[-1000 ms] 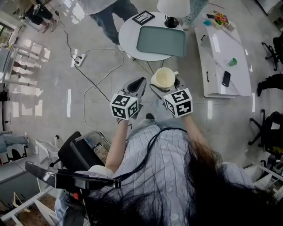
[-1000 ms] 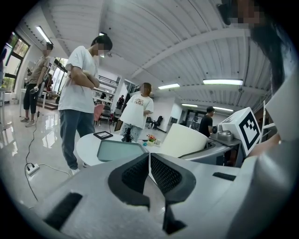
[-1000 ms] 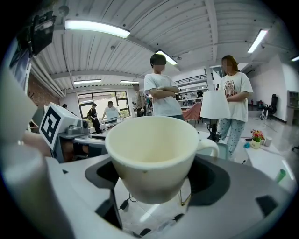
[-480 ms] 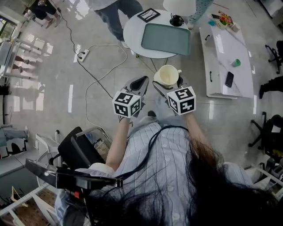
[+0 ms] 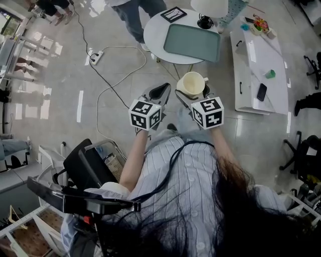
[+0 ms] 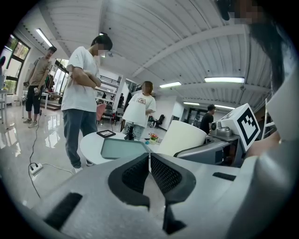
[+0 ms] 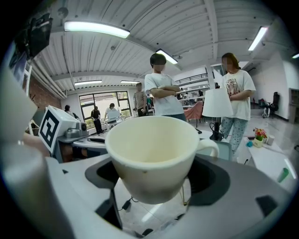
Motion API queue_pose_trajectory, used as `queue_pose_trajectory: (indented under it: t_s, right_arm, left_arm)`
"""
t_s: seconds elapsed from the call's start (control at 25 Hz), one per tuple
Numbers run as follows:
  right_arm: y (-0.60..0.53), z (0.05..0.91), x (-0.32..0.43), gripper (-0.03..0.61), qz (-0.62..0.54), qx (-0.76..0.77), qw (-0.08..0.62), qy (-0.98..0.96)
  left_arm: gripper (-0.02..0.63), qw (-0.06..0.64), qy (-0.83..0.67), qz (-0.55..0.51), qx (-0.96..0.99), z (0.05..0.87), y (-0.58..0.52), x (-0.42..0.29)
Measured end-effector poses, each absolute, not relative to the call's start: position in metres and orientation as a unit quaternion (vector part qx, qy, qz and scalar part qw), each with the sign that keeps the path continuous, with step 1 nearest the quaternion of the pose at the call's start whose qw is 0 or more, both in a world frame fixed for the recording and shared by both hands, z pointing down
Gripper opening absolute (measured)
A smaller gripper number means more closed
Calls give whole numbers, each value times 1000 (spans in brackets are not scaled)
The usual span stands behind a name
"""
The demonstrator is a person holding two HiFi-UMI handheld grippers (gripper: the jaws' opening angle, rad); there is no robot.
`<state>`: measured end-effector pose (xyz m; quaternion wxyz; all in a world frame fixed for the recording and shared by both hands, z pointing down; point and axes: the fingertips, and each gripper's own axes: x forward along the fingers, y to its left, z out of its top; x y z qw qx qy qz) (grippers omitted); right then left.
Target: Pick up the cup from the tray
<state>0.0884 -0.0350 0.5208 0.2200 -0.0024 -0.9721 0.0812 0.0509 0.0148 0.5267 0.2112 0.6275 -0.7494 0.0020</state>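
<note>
A cream cup [image 5: 192,84] with a handle hangs above the floor, my right gripper [image 5: 190,91] shut on it. In the right gripper view the cup [image 7: 156,154] fills the middle, upright and empty, between the two jaws. My left gripper [image 5: 159,93] is beside it to the left, jaws shut on nothing; the left gripper view shows its pads [image 6: 140,173] pressed together. The grey-green tray [image 5: 195,42] lies bare on the round white table [image 5: 159,30] farther ahead, also the tray [image 6: 122,149] in the left gripper view.
A black lamp base [image 5: 205,22] and a framed marker card [image 5: 174,13] sit on the round table. A long white bench [image 5: 258,65] with a phone and small items stands to the right. A cable and power strip [image 5: 95,55] trail over the floor. People stand beyond the table.
Both grippers and the held cup keep the same pose; the view has shifted slightly, with table and tray sliding a little to the right and up.
</note>
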Motion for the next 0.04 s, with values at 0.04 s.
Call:
queue_pose_trajectory:
  t_s: [0.04]
  right_arm:
    - [-35,520,88,402,81,-3,219,-972]
  left_arm:
    - [15,211,-749,2,628,526,14,51]
